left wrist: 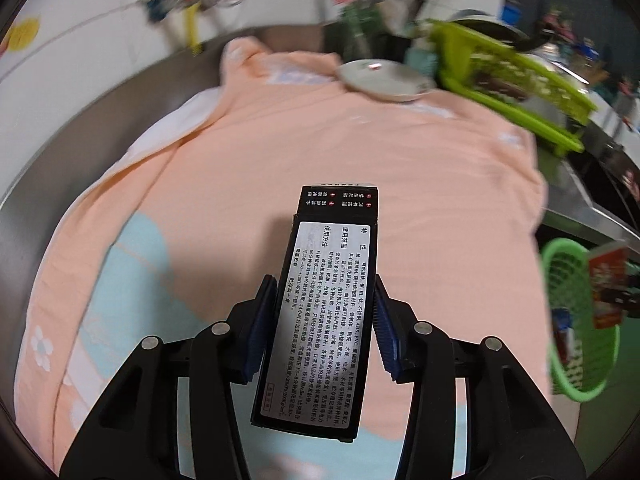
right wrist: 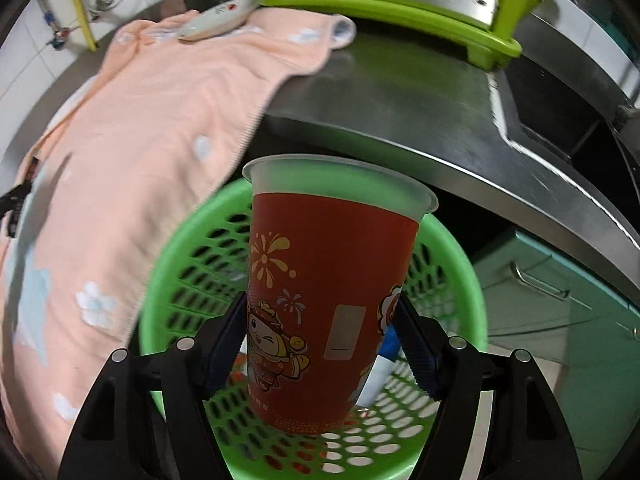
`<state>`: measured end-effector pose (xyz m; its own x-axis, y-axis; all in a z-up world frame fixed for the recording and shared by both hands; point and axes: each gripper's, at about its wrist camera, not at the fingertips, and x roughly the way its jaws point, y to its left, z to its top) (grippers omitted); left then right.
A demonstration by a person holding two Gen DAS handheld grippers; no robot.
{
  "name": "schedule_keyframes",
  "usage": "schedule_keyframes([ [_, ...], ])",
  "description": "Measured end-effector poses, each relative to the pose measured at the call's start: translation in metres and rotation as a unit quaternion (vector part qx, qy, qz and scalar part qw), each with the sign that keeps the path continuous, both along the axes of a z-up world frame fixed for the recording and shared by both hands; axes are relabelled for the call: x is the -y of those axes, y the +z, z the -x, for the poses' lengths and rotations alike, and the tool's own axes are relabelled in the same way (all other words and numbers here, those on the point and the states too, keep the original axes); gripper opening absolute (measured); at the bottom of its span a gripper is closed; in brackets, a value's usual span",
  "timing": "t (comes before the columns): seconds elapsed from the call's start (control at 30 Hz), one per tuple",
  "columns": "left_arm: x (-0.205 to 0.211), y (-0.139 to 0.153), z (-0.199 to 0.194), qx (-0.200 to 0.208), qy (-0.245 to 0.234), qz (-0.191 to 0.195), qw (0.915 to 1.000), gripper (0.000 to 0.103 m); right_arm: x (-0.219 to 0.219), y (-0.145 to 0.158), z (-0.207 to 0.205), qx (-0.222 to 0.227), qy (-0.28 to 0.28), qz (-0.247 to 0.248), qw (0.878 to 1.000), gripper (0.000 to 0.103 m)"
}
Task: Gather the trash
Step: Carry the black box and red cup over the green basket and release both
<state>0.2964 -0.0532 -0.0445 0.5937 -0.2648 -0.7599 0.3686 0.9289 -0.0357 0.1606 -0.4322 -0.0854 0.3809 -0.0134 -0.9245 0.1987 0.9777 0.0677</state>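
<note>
Left claw (left wrist: 322, 328) clamps black carton (left wrist: 326, 304) over peach towel (left wrist: 280, 132); right claw (right wrist: 320, 344) grips red cup (right wrist: 328, 292) above green basket (right wrist: 460, 264), towel at 9 o'clock.

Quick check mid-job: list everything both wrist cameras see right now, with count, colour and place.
Black rectangular box with a silver label: one, held over the towel.
Red printed plastic cup: one, held above the basket.
Green perforated plastic basket: one, beside the counter edge; some items inside, unclear.
Peach towel with blue and white flowers: one, spread over the counter.
White round plate: one, on the towel's far end.
Lime green dish rack: one, at the counter's back.
Steel counter: one, grey.
Left hand-held gripper: black, shut on the box.
Right hand-held gripper: black, shut on the cup.
</note>
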Motion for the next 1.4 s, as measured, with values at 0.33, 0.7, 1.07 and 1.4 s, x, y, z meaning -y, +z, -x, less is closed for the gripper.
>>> schedule_keyframes([
  [0.33,0.099,0.020,0.065,0.016,-0.094,0.026,0.9951,0.046,0.020,-0.003,0.026,0.008,-0.015,-0.006,1.000,0.077],
  [0.7,0.187,0.009,0.105,-0.006,-0.158,0.038,0.9868,0.046,0.028,0.020,0.069,0.047,-0.020,-0.008,0.999,0.080],
  [1.07,0.245,-0.014,0.123,-0.021,-0.186,0.014,0.9821,0.046,0.018,0.031,0.091,0.068,-0.005,-0.006,0.998,0.083],
  [1.4,0.260,-0.026,0.120,-0.036,-0.183,0.004,0.9824,0.049,0.012,0.033,0.098,0.074,0.008,0.005,0.997,0.084],
])
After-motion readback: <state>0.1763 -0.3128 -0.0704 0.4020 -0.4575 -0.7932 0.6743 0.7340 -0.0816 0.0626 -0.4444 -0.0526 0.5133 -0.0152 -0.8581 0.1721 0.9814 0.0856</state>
